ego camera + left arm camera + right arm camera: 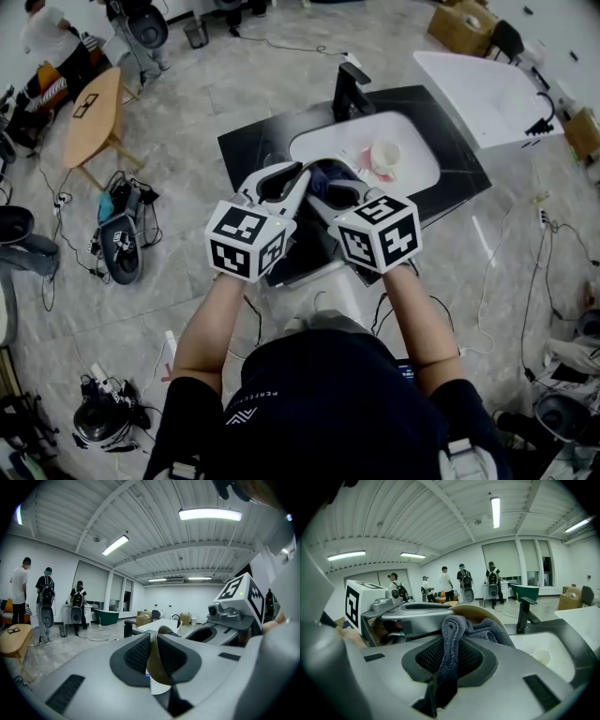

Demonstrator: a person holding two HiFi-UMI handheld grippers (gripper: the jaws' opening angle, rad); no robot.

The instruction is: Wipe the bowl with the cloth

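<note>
- The left gripper [153, 644] has its jaws clamped on the rim of the tan bowl [159, 670], with the bowl's wall pinched between the ribbed pads.
- The right gripper [456, 641] is closed on a fold of the grey-blue cloth [453, 624], which bunches over into the bowl's hollow.
- Both are held up side by side, almost touching, over the near edge of the black counter [455, 150], just at the near rim of the white basin [323, 141].
- A pale cup [384, 156] sits in the basin toward its right end.
- The black tap [349, 91] stands at the counter's far edge.
- Several people [445, 581] stand across the room.
</note>
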